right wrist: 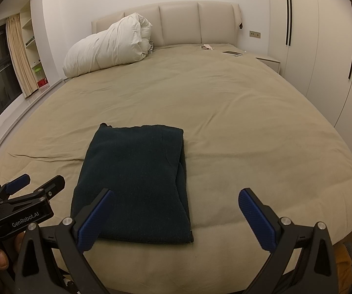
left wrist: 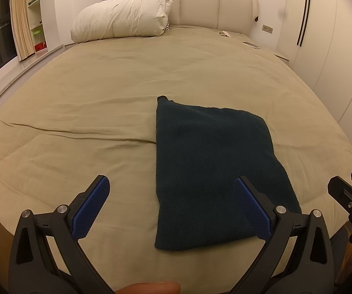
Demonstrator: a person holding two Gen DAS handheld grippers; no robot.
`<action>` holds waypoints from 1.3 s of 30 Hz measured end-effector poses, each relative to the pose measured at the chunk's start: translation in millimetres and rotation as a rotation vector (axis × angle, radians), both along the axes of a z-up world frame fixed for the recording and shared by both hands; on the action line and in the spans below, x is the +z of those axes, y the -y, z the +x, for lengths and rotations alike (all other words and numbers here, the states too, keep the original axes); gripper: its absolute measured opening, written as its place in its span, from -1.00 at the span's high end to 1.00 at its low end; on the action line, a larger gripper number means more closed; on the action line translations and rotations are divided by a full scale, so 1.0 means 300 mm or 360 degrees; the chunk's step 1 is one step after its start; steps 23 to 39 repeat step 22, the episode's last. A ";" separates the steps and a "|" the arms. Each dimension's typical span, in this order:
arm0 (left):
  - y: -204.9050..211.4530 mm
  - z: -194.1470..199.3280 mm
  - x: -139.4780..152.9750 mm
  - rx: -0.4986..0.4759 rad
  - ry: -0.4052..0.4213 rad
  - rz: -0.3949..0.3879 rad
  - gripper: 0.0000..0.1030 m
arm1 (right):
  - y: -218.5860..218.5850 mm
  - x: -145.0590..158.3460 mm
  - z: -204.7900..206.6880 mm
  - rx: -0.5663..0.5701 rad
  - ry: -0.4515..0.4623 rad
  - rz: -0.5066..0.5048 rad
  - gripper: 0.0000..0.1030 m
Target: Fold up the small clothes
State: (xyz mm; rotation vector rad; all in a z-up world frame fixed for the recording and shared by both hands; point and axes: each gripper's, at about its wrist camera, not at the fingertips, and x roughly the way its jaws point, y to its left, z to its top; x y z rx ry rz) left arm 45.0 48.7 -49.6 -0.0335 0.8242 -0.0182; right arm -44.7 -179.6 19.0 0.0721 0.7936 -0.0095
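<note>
The left gripper hangs just above the near edge of the bed, its jaws spread wide and holding nothing. The right gripper is spread wide too, also empty. A dark folded cloth lies flat on the bed, at one o'clock from the left gripper and eleven o'clock from the right. Far off at eleven o'clock, a white rolled duvet leans on the headboard.

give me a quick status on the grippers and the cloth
Left gripper open, empty. Right gripper open, empty. Dark cloth folded flat on the bed, nobody gripping it. Nothing in the way.
</note>
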 end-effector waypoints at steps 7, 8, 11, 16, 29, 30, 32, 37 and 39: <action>-0.001 0.002 0.001 -0.0007 -0.0007 -0.0002 -1.00 | -0.003 -0.002 -0.005 0.0001 -0.0002 0.0003 -1.00; 0.000 0.001 0.000 -0.0008 -0.0008 -0.0002 -1.00 | -0.002 -0.001 -0.003 0.0001 -0.0003 0.0003 -1.00; 0.000 0.005 -0.001 -0.0009 -0.0011 0.0000 -1.00 | -0.010 -0.006 -0.013 0.0002 -0.0006 0.0007 -1.00; 0.001 0.008 -0.005 -0.0016 -0.0018 0.0000 -1.00 | -0.013 -0.008 -0.018 0.0000 -0.0009 0.0010 -1.00; -0.002 0.016 -0.011 -0.0024 -0.0028 -0.0003 -1.00 | -0.014 -0.008 -0.020 0.0000 -0.0011 0.0013 -1.00; -0.002 0.016 -0.011 -0.0024 -0.0028 -0.0003 -1.00 | -0.014 -0.008 -0.020 0.0000 -0.0011 0.0013 -1.00; -0.002 0.016 -0.011 -0.0024 -0.0028 -0.0003 -1.00 | -0.014 -0.008 -0.020 0.0000 -0.0011 0.0013 -1.00; -0.002 0.016 -0.011 -0.0024 -0.0028 -0.0003 -1.00 | -0.014 -0.008 -0.020 0.0000 -0.0011 0.0013 -1.00; -0.002 0.016 -0.011 -0.0024 -0.0028 -0.0003 -1.00 | -0.014 -0.008 -0.020 0.0000 -0.0011 0.0013 -1.00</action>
